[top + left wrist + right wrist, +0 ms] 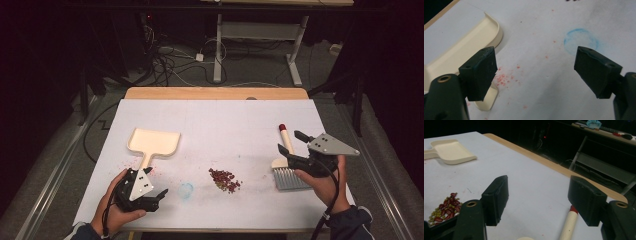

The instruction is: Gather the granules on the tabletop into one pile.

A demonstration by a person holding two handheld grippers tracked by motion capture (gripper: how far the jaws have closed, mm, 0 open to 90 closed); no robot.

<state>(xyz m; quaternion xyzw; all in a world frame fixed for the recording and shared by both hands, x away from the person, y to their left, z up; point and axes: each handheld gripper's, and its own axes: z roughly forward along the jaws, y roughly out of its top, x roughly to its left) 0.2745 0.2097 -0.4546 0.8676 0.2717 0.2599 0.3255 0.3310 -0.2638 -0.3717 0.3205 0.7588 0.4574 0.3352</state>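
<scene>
- The table (215, 125), covered in white, carries everything; its wooden edge shows at the far side.
- The cream dustpan (154, 142) lies on the left half of the table. Its long axis runs from far to near: the open scoop faces away from the person and the handle points back at the left tool.
- The brush (288, 165) lies on the right half, well apart from the dustpan. Its long axis also runs far to near, leaning a little left at the top: the red-tipped handle points away from the person, the grey bristles towards them.
- The right tool (291, 141) hangs just above the brush, its jaws well apart with nothing between them; in the right gripper view the brush handle (569, 223) lies on the table below the right-hand jaw, not gripped.
- The left tool (162, 196) sits low near the table's front edge, jaws wide open and empty; in the left gripper view the end of the dustpan handle (487, 98) lies just beside one jaw.
- A small heap of red and green beans (224, 180) lies between the two tools.
- A faint blue ring (186, 190) is marked on the table, left of the beans.
</scene>
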